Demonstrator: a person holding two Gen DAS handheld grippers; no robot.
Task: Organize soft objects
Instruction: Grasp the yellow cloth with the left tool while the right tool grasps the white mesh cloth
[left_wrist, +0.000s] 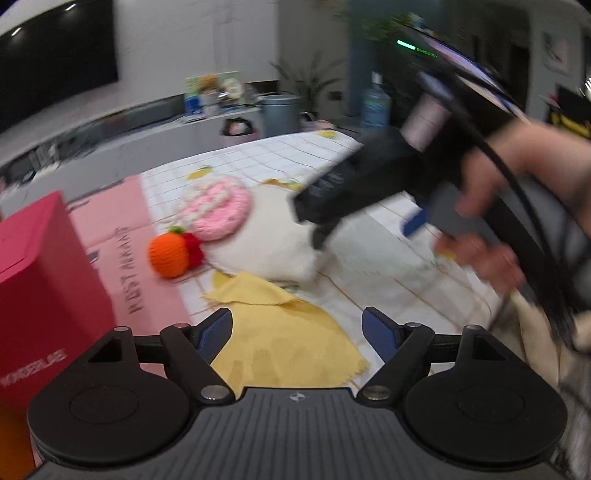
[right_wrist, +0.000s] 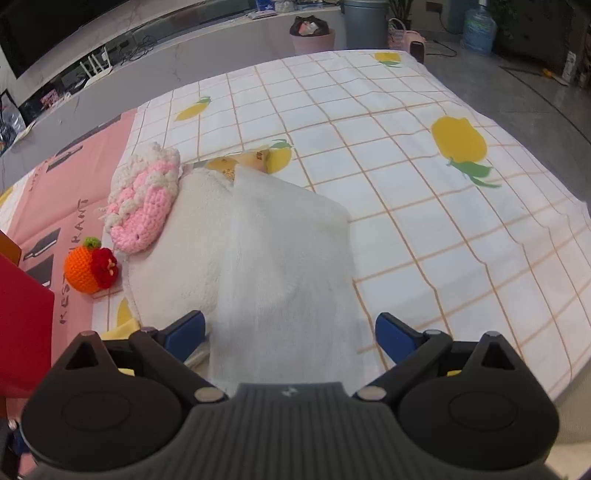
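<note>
A folded white towel (right_wrist: 280, 258) lies on the checked tablecloth, over a fluffy white cloth (right_wrist: 184, 251). A pink and white crocheted piece (right_wrist: 144, 199) rests on the fluffy cloth's far left; it also shows in the left wrist view (left_wrist: 218, 210). An orange crocheted fruit with a red flower (right_wrist: 88, 267) sits to the left (left_wrist: 173, 254). A yellow cloth (left_wrist: 280, 336) lies under my left gripper (left_wrist: 297, 328), which is open and empty. My right gripper (right_wrist: 290, 332) is open above the white towel's near end; it shows blurred in the left wrist view (left_wrist: 332, 221).
A red box (left_wrist: 44, 288) stands at the left on a pink mat (right_wrist: 48, 192). The tablecloth (right_wrist: 424, 192) with lemon prints covers the table to the right. A bin (right_wrist: 364, 22) and water bottle (right_wrist: 478, 31) stand on the floor beyond.
</note>
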